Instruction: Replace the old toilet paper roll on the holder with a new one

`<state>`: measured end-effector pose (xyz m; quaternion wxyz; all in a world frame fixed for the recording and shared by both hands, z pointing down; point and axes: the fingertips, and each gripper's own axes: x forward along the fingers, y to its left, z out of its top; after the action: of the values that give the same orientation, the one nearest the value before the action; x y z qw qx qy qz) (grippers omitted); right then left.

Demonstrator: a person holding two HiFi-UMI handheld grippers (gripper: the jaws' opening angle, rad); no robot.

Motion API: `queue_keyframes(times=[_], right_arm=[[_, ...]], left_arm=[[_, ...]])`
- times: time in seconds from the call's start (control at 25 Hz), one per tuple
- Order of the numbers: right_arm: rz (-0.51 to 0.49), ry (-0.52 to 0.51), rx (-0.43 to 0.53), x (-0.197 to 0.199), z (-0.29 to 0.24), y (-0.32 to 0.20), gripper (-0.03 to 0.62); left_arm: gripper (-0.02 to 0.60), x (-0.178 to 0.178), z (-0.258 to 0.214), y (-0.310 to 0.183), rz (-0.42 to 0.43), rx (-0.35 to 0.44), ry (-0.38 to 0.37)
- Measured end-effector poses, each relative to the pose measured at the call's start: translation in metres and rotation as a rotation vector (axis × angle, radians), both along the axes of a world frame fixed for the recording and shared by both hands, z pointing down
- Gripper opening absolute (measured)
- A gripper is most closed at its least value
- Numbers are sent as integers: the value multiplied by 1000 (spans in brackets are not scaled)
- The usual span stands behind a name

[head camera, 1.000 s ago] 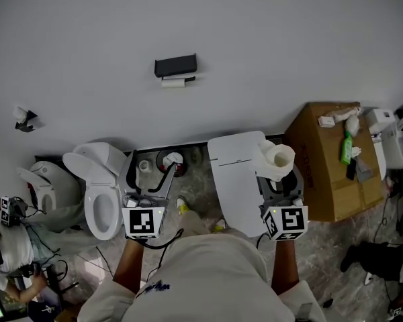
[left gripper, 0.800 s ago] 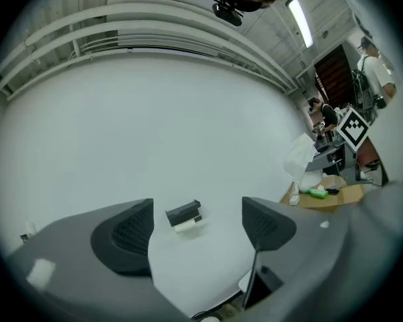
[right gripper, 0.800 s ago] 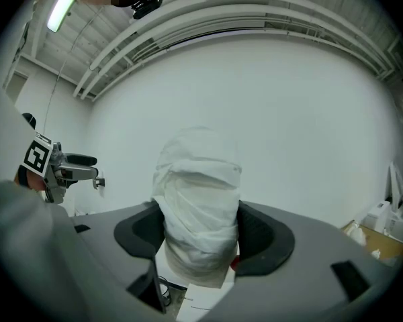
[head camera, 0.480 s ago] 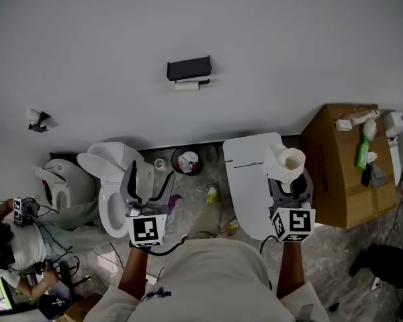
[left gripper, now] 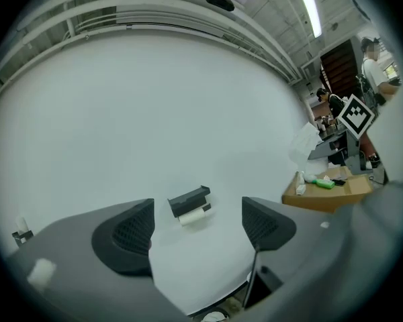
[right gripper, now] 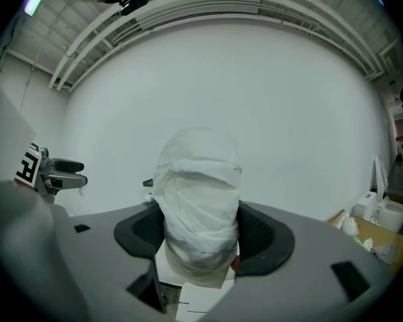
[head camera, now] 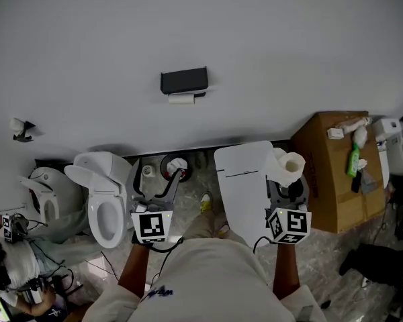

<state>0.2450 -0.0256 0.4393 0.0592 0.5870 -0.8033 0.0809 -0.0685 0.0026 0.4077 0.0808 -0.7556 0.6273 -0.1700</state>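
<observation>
A black toilet paper holder (head camera: 184,80) hangs on the white wall, with a thin, nearly used-up roll (head camera: 181,98) under it; both also show in the left gripper view, holder (left gripper: 189,200) above old roll (left gripper: 194,215). My left gripper (head camera: 158,188) is open and empty, well short of the wall; in its own view the holder sits between the spread jaws of the left gripper (left gripper: 197,229). My right gripper (head camera: 287,180) is shut on a full white roll (head camera: 286,165), which stands upright between the pads as a big new roll (right gripper: 199,196).
Below the holder stand a white toilet (head camera: 102,196), a second toilet (head camera: 46,188), a small bin (head camera: 172,168) and a leaning white panel (head camera: 243,183). A cardboard box (head camera: 331,173) with a green bottle (head camera: 353,159) is at right. A small wall fitting (head camera: 20,127) sits at left.
Both grippers moved forward toward the wall and slightly down. The new roll stayed clamped in the right gripper; the left stayed open.
</observation>
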Motion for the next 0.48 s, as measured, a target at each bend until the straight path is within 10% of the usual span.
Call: queue_keyframes(times=[0.48], right_arm=[[8,83,-8,-38,-6,-71,295]], left_arm=[[388,-40,27,-83,14,-7,51]])
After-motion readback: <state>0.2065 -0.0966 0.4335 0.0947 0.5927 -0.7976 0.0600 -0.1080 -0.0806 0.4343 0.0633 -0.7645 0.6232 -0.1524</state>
